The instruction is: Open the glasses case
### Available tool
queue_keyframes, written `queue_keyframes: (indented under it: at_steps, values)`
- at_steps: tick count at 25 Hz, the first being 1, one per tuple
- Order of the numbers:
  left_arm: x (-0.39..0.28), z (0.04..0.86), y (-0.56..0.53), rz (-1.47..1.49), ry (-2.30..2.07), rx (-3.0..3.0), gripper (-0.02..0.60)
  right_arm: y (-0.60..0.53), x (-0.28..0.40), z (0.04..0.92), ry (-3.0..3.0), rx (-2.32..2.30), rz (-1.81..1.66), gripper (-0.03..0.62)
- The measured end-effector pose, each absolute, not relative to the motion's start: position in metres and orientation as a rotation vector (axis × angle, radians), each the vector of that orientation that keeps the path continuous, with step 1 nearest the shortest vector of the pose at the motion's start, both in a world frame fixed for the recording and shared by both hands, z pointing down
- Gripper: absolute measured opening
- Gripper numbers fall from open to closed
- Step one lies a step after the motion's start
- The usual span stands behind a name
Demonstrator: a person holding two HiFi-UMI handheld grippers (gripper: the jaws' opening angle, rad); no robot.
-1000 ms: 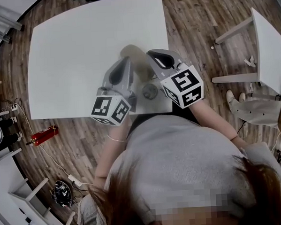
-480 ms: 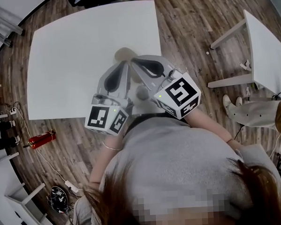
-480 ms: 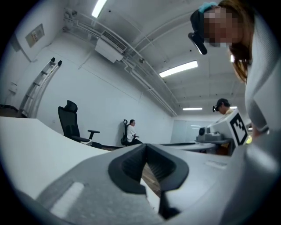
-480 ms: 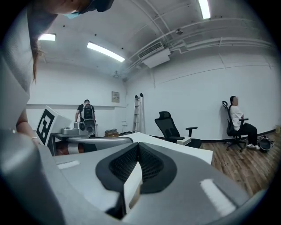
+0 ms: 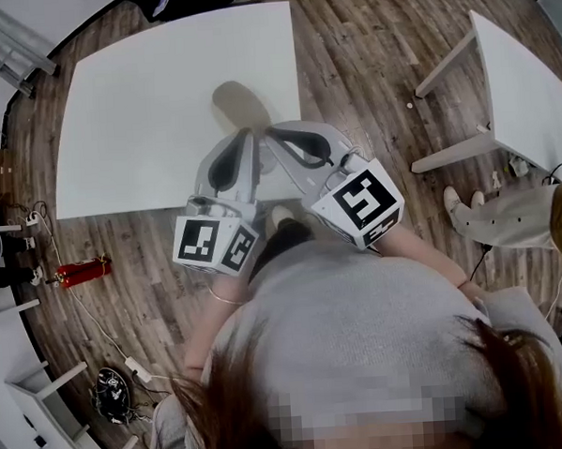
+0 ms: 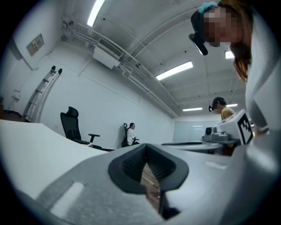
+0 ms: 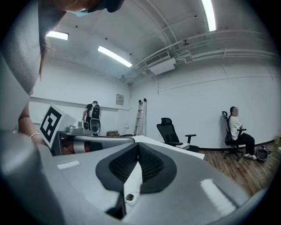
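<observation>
Head view shows the glasses case just above the tips of the left gripper and right gripper, both closed on nothing.

Tan oval glasses case on table

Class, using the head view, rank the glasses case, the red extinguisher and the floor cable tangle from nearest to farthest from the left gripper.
1. Glasses case: on the table, just ahead of the left gripper.
2. Extinguisher: floor, left.
3. Cable tangle: floor, lower left.
</observation>
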State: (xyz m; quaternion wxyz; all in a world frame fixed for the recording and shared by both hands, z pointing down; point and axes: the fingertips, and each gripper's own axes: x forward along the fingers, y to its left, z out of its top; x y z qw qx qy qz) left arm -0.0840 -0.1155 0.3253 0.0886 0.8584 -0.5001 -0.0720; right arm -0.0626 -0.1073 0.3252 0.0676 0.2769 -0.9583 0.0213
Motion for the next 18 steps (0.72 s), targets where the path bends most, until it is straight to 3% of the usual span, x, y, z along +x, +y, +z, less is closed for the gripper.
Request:
queue_keyframes:
  at_steps: [18]
  values:
    - [0.021, 0.319, 0.104, -0.228, -1.619, 2.554, 0.002, 0.101, 0.045, 0.311, -2.973, 0.744, 0.040, 0.004]
